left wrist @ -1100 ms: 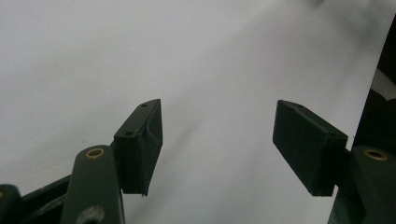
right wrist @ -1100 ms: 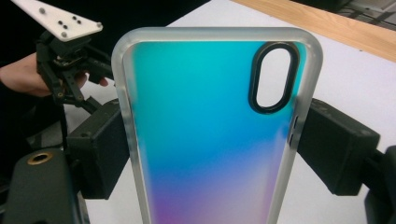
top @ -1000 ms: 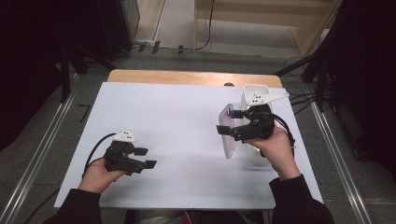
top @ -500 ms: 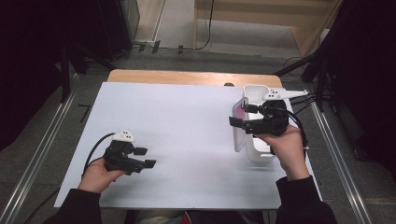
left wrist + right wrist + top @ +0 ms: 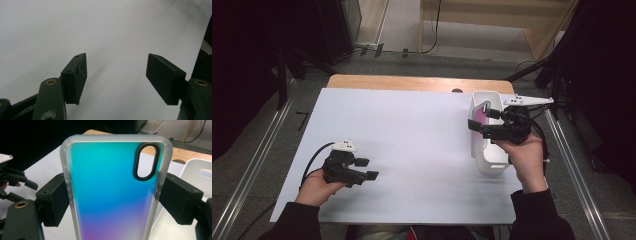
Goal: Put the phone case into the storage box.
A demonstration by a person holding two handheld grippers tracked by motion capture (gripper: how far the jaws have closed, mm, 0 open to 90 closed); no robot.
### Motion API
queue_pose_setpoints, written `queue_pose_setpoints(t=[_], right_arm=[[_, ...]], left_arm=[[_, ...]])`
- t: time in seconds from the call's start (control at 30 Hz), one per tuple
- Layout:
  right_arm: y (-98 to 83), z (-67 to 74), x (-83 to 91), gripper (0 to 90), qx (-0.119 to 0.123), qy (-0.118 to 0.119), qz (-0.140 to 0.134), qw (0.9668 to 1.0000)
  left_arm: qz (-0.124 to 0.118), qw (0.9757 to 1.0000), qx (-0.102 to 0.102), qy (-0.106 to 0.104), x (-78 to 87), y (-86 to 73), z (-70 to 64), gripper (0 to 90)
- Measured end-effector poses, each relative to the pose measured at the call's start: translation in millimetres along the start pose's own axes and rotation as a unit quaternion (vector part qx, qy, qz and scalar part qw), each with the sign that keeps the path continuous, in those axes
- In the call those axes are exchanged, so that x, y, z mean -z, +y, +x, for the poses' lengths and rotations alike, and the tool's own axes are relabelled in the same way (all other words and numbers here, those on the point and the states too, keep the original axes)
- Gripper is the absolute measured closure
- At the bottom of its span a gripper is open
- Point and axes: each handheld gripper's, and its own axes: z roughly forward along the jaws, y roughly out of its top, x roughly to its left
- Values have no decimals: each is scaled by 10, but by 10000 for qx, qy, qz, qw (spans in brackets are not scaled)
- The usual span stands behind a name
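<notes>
Left gripper [image 5: 371, 168]: fingers apart, empty, low over the near left of the white surface [image 5: 412, 140]. Right gripper [image 5: 112, 195]: fingers clamped on the phone case [image 5: 112, 190], held upright over the white bin [image 5: 490, 165] at far right.

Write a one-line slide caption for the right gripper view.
Right gripper clamps a gradient phone case by its edges beside a white bin.

My left gripper [image 5: 116, 75] over the white table sheet [image 5: 75, 25], black jaws spread wide, nothing between the pads [image 5: 80, 75], dark strip at the right edge beyond the sheet
</notes>
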Motion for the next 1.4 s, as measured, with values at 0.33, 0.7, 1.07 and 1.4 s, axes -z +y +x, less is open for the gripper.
queue_pose_setpoints(t=[0.33,0.7,1.07,1.4], right_arm=[[-20,-98,78,149,-118,-389,-170,9990],[-58,-201,110,149,-296,-776,-364,9959],[-70,-292,31,149,-400,-1140,-503,9914],[1,-389,-33,149,-502,-1280,-595,9887]], left_arm=[[20,10000,-17,-6,3,-1,16,329],[-44,10000,24,23,11,-3,22,329],[-107,9999,74,15,3,-4,33,329],[-124,9999,95,-12,7,-6,33,329]])
